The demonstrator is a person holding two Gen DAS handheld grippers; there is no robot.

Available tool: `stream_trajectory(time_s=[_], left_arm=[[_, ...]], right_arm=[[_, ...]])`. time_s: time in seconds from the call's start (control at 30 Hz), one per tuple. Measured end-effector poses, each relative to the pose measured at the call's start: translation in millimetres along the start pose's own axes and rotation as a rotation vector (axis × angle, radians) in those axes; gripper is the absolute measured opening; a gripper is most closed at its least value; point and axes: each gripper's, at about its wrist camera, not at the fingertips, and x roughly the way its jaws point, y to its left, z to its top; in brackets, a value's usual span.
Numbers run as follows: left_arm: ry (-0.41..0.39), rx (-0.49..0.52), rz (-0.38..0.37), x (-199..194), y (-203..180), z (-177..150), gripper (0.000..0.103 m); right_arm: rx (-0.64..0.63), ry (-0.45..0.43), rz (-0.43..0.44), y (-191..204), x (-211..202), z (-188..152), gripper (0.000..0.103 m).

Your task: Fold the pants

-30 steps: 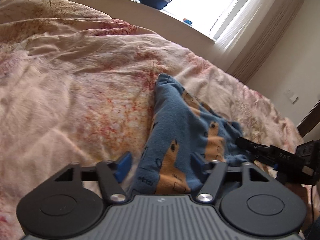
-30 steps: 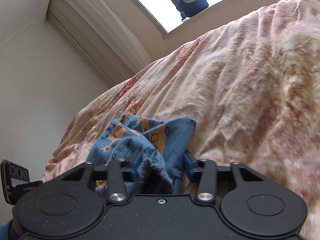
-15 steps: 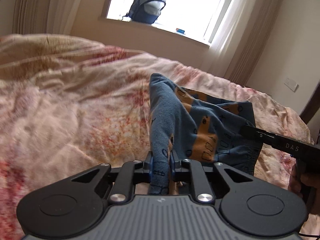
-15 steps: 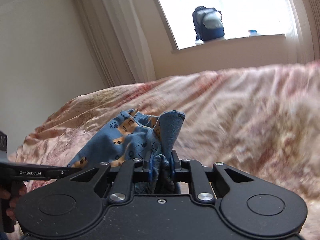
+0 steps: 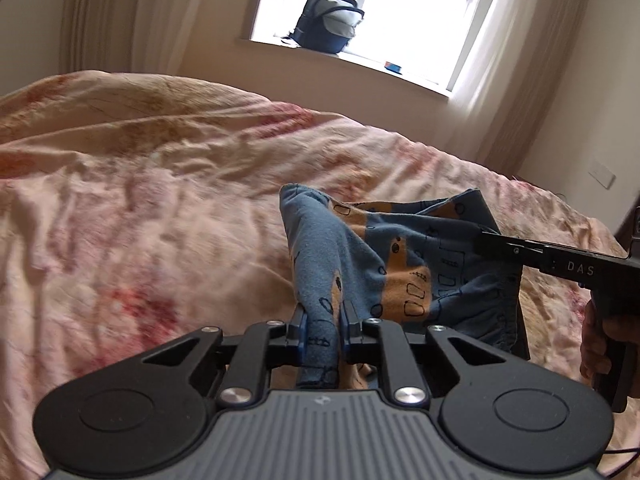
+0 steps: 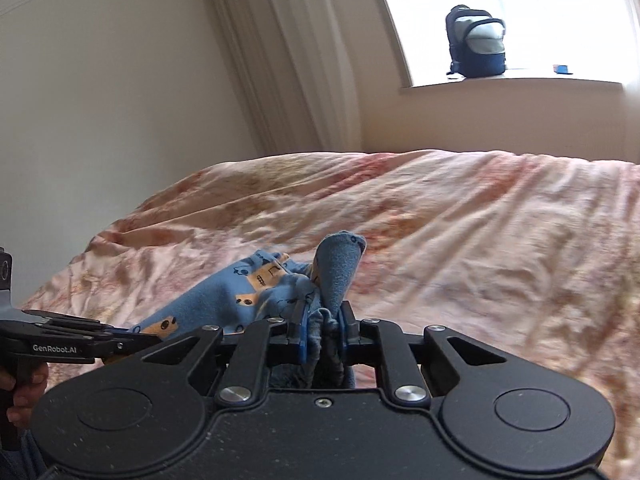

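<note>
Above the crumpled pink duvet, both grippers are lifting the blue patterned pants, which are hanging between them, nearer the camera than the window sill. The left gripper is pinching a narrow fold of one edge between nearly closed fingers; the right gripper is clamping a thicker bunch of gathered cloth, apparently the waistband.

Risk, as I judge it: the left pinch is catching little fabric, so a sharp pull apart could be slipping it free and dropping that side onto the duvet. The bunched right hold may be trapping several layers, so the pants could be laying down twisted rather than flat. The soft, rumpled duvet could also be hiding wrinkles in any fold.

Readable writing: "DAS" is showing on the right gripper's side in the left view, and "GenRobot.AI" on the left gripper's side in the right view. On the window sill a dark backpack is standing.
</note>
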Motion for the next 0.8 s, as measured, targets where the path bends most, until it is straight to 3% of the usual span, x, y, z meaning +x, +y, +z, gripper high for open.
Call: stream_trajectory(time_s=[0.3, 0.47, 0.63, 0.8], left_arm=[[-0.082, -0.03, 0.057, 17, 17, 50, 0.017], [-0.118, -0.029, 0.07, 42, 17, 75, 0.017], [-0.095, -0.073, 0.064, 78, 23, 78, 0.017], [0.0, -0.079, 0.099, 124, 30, 55, 0.018]], right_arm=[[-0.183, -0.029, 0.017, 25, 45, 60, 0.015], [-0.237, -0.063, 0.008, 19, 65, 90, 0.015], [-0.215, -0.06, -0.011, -4, 87, 97, 0.015], [-0.15, 0.022, -0.046, -37, 122, 72, 0.015]])
